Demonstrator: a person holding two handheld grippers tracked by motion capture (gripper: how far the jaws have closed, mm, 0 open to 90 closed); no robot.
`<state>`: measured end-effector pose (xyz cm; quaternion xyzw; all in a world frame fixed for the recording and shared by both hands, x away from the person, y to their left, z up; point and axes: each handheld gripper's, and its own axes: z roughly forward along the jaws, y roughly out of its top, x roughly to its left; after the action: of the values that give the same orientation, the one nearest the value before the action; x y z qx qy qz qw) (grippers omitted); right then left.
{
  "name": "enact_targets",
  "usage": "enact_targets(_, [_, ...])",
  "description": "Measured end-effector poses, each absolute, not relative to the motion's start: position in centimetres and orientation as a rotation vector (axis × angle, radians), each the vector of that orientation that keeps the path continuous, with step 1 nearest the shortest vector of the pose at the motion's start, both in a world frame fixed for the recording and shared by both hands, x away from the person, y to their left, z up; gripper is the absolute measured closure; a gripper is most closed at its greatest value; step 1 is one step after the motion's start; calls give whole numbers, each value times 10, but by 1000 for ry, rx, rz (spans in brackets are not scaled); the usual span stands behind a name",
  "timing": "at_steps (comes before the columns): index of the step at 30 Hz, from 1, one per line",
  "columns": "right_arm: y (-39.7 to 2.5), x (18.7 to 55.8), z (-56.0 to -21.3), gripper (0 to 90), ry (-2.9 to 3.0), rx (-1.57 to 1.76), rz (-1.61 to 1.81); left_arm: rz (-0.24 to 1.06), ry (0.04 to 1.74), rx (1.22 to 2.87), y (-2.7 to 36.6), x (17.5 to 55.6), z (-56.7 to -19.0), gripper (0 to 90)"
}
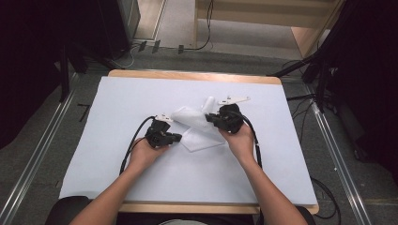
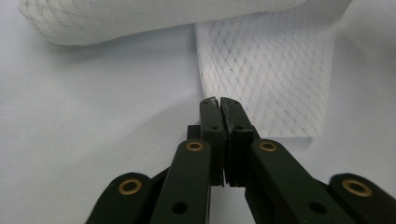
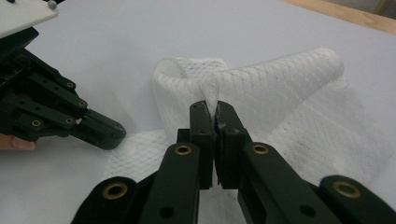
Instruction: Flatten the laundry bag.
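The cloth (image 3: pixel 280 88) is a thin white woven fabric with a fine diamond grid stitched through it, matt and slightly fuzzy at the folds. It lies on a smooth, matt, pale blue-white table cover (image 1: pixel 141 98), under which a light varnished wooden table edge (image 1: pixel 187 75) shows. The left gripper (image 2: pixel 219 105) and right gripper (image 3: pixel 212 112) are matt black plastic with brass-coloured metal rivets; their pads (image 2: pixel 233 116) look scuffed and slightly rough at the tips.

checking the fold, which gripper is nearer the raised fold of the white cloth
Right. The right gripper is shut on the white cloth, pinching its raised fold. The left gripper is shut beside the cloth's flat lower edge.
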<state>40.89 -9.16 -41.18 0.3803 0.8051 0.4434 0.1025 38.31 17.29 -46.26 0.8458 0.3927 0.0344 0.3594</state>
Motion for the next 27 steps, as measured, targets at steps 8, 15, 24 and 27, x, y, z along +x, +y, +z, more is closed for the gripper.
enact_targets(8, [-108,410,-406,890,2328,1160,1330,71,1056,2110,190,388,-451,900])
enact_targets(15, [-124,412,-403,890,2279,1205,1356,80,1101,2049,211,390,-440,900])
enact_targets(24, [-139,408,-405,891,2250,1258,1385,118,1156,1997,242,390,-426,900])
enact_targets(27, [-140,405,-407,891,2261,1264,1379,134,1180,1986,250,390,-425,900])
